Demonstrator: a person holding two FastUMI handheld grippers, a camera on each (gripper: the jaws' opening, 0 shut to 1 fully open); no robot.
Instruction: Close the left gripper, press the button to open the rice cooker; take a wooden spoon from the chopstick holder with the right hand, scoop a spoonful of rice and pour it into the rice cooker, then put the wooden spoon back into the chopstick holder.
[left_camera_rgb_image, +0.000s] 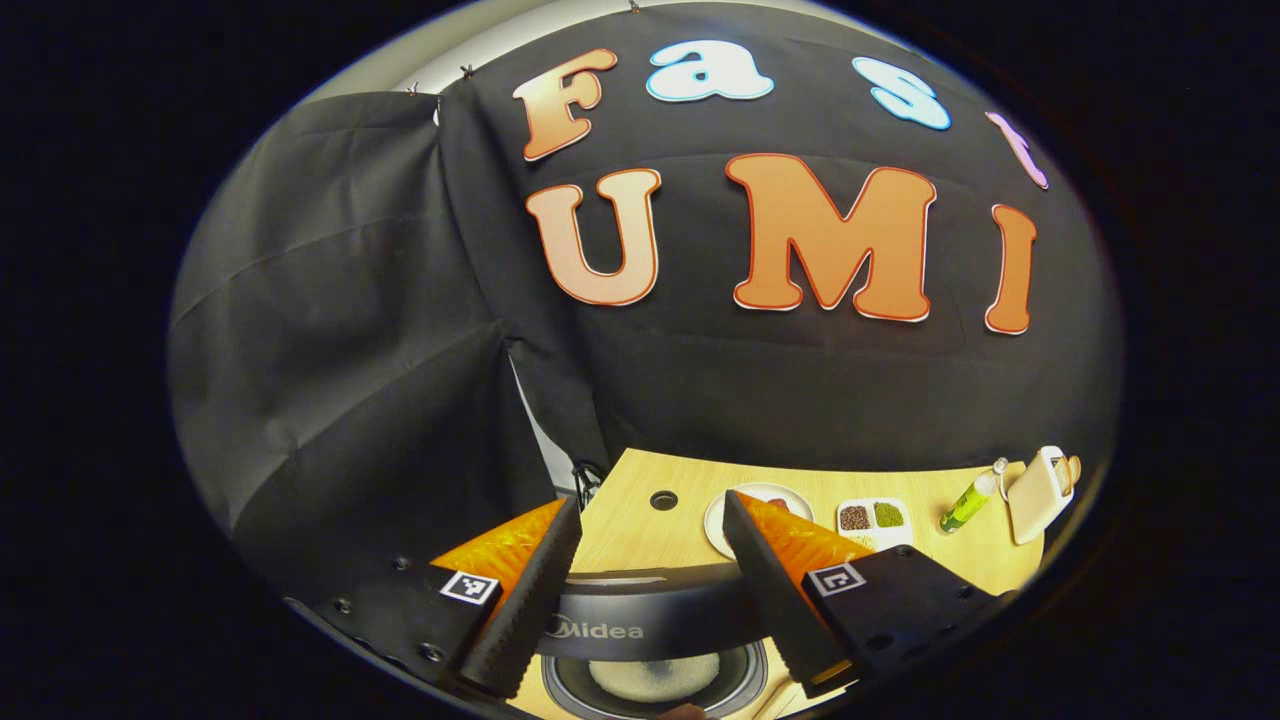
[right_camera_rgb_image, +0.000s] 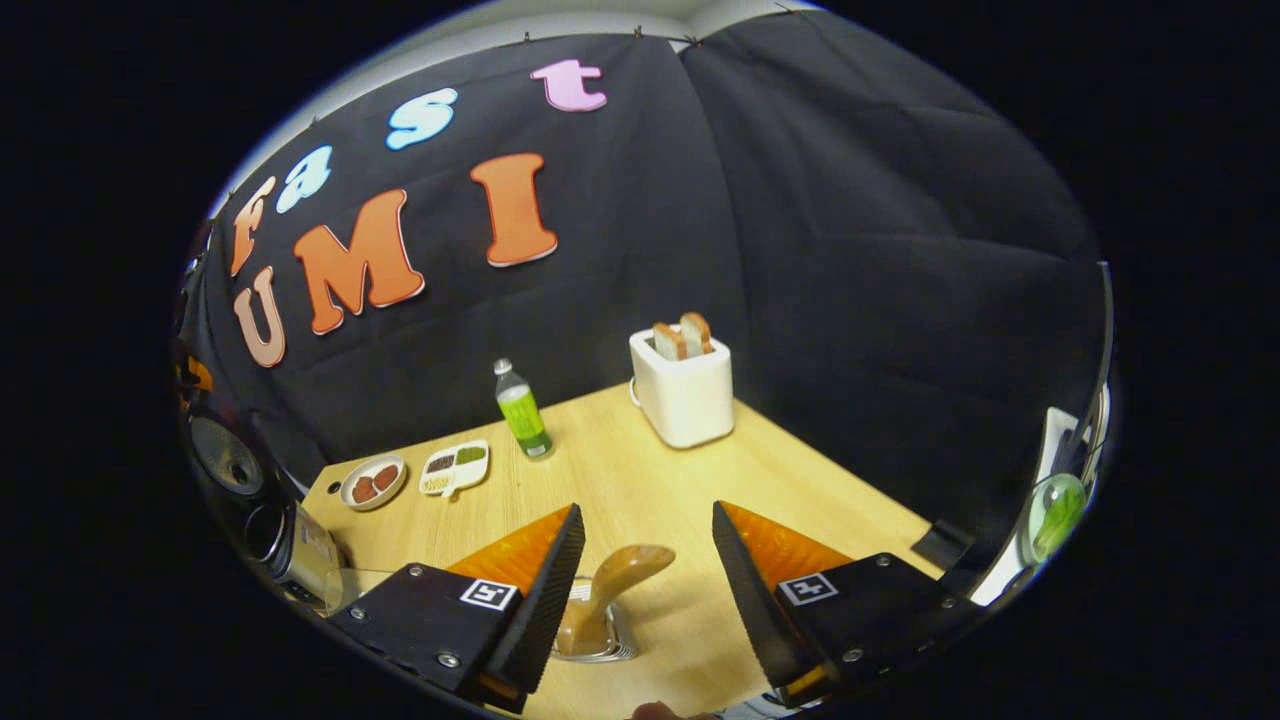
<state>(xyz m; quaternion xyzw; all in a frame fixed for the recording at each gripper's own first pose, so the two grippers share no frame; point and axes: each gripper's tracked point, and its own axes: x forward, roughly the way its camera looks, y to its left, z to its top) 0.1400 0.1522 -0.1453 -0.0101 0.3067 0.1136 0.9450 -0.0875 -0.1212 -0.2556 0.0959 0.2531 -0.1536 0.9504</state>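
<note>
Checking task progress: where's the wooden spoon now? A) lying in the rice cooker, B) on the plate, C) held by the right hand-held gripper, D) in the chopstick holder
D: in the right gripper view the wooden spoon stands in the chopstick holder, between the open fingers of the right hand-held gripper, untouched.

The left gripper view rides just above the open rice cooker (left_camera_rgb_image: 650, 650), close over its raised lid, and faces across the worktop (left_camera_rgb_image: 640, 530) toward the booth's back wall, tilted well up. The right gripper view sits higher and farther back, looking down along its own fingers at the wooden spoon (right_camera_rgb_image: 605, 595) standing in the chopstick holder (right_camera_rgb_image: 600, 640), and faces the far right corner. Both views share the far worktop: the round plate (left_camera_rgb_image: 760, 500), the compartment tray (left_camera_rgb_image: 872, 517), the green bottle (left_camera_rgb_image: 968, 500) and the toaster (left_camera_rgb_image: 1040, 493).
</note>
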